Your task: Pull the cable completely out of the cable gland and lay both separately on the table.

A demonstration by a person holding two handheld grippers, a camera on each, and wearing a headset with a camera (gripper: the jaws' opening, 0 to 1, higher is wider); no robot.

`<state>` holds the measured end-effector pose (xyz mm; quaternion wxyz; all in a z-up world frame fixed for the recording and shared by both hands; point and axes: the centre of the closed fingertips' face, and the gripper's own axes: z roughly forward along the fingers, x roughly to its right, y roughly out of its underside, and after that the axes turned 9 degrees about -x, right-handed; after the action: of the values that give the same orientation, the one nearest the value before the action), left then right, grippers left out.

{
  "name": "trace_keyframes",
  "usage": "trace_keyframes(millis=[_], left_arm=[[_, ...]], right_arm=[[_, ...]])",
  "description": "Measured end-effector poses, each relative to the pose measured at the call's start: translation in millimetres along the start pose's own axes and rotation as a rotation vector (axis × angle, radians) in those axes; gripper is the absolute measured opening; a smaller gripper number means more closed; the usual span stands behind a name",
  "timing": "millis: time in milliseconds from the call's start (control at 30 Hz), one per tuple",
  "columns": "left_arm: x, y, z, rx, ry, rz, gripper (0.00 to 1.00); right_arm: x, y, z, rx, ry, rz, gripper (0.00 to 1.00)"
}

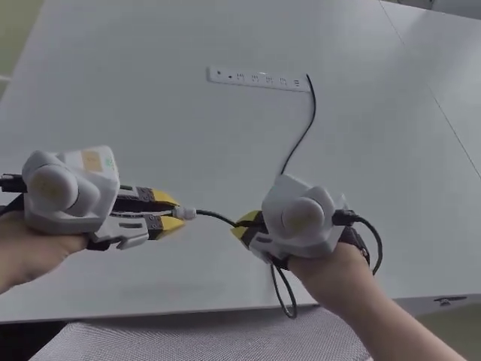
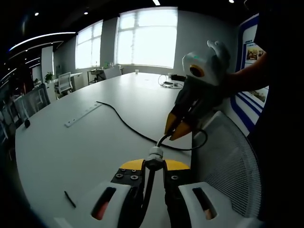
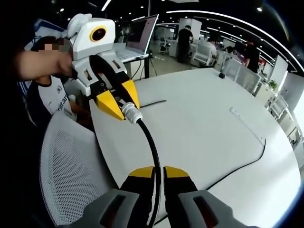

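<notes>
Over the near edge of the table [image 1: 150,120], both claws are held in the air, facing each other, close together. Left claw [image 1: 170,213] pinched narrow on the cable gland [image 1: 185,214]; in the left gripper view the pale gland sits between the yellow tips, nose outward. A dark strand runs back from it between the jaws, likely cable yet to come through. Right claw [image 1: 243,226] closed on the black cable [image 1: 216,219] just beyond the gland; in the right gripper view the cable runs straight down between its tips. Slack loops below the right hand, past the table edge. Nothing laid down yet. Power strip [image 1: 259,79] with its own cord lies well apart, up the table.

Step in hand: the pull. Judgement: draw the claws apart along the cable's own line, with no sideways bend at the gland mouth, or the seal may bind. Grip the gland body firmly so it can't twist free. The span between claws is short, so the right claw will probably need to regrip nearer the gland. Watch the hanging loop for snags.
</notes>
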<state>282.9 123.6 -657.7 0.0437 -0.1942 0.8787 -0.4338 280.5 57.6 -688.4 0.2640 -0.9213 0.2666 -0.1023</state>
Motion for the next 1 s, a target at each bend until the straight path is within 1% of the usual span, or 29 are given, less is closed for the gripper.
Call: trace_keyframes(millis=[33, 67, 100, 133, 200, 300, 367, 433, 500, 533, 767, 867, 900, 933, 1000], left_arm=[[0.1, -0.9, -0.1, 0.004, 0.003, -0.001, 0.15], [0.2, -1.4, -0.1, 0.006, 0.003, -0.001, 0.15], [0.1, -1.5, 0.4, 0.006, 0.003, -0.002, 0.15], [0.2, -1.2, 1.0, 0.004, 0.005, -0.003, 0.15], [0.6, 0.0, 2.6, -0.001, 0.006, 0.001, 0.15], [1.6, -0.2, 3.0, -0.001, 0.009, 0.004, 0.15], [1.9, -0.1, 3.3, -0.003, 0.011, 0.006, 0.15], [2.0, 0.2, 3.6, -0.006, 0.012, 0.009, 0.15], [2.0, -0.1, 3.6, -0.005, 0.014, 0.011, 0.15], [1.9, -0.2, 3.6, -0.005, 0.015, 0.010, 0.15], [0.3, -1.2, 4.2, -0.003, 0.014, 0.012, 0.15], [0.0, -2.1, 5.0, -0.001, 0.012, 0.018, 0.15], [-0.3, -2.6, 5.2, 0.000, 0.012, 0.015, 0.15], [-0.8, -3.6, 5.1, 0.004, 0.010, 0.014, 0.15], [-1.8, -6.1, 4.9, 0.009, 0.008, 0.014, 0.15]], right_arm=[[0.0, -1.3, -0.7, 0.005, -0.001, 0.003, 0.06], [0.4, -7.7, -3.3, 0.034, 0.000, 0.022, 0.07], [-1.4, -14.9, -5.6, 0.061, -0.013, 0.027, 0.08], [-3.1, -18.6, -6.8, 0.068, -0.023, 0.022, 0.08], [-5.2, -25.8, -7.7, 0.070, -0.024, -0.003, 0.10], [-9.8, -39.6, -5.8, 0.059, -0.020, -0.077, 0.10], [-13.8, -45.6, -2.5, 0.044, -0.022, -0.119, 0.10], [-17.7, -49.8, 1.5, 0.028, -0.020, -0.186, 0.09], [-20.7, -49.3, 5.4, 0.005, -0.026, -0.204, 0.09], [-21.8, -50.4, 7.4, 0.001, -0.026, -0.218, 0.08], [-22.5, -51.9, 9.8, -0.002, -0.031, -0.224, 0.02], [-21.5, -50.6, 9.7, -0.004, -0.014, -0.243, 0.01], [-20.1, -51.0, 9.2, -0.001, -0.006, -0.228, 0.01], [-18.0, -51.9, 8.2, 0.012, 0.000, -0.198, 0.01], [-15.7, -51.0, 7.6, 0.018, 0.001, -0.182, 0.01]])
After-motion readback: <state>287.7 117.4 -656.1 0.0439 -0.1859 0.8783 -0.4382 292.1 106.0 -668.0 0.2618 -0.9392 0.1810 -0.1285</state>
